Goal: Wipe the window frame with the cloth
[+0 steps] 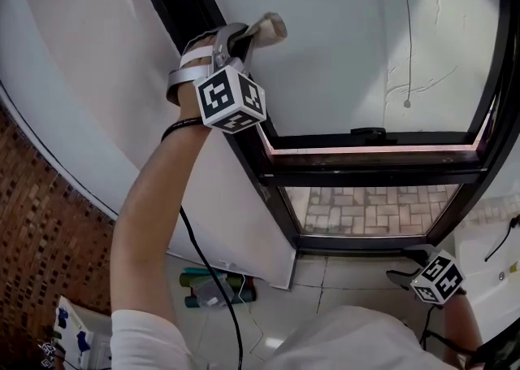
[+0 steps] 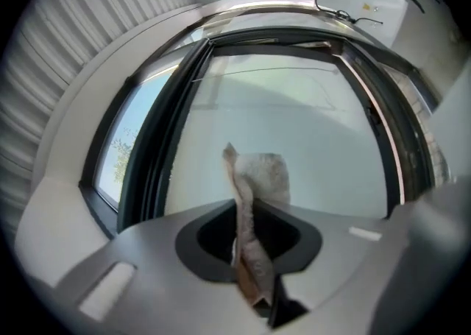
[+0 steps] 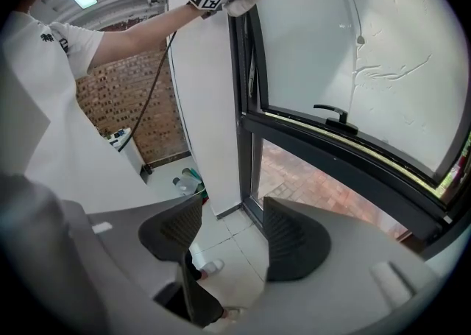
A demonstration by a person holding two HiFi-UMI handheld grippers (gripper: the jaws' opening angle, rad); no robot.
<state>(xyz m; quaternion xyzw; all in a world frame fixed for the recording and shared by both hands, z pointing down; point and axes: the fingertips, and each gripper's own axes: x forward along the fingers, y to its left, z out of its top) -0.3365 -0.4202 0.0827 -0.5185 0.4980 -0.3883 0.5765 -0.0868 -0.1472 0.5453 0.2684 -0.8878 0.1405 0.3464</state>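
- The black window frame (image 1: 374, 175) is running up beside the white wall.
- The left hand-held gripper (image 1: 244, 37) is reaching high, jaws clamping the cloth (image 1: 272, 28).
- The right hand-held gripper (image 3: 228, 234) is hanging low, jaws apart, holding nothing.
- The cloth is sticking out just beside the frame's upright.

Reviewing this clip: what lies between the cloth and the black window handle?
Only bare pane. The head view shows nothing else between the cloth and the window handle, and the right gripper view agrees.

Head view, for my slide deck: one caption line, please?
Left gripper holds the cloth up by the dark window frame; right gripper hangs low.
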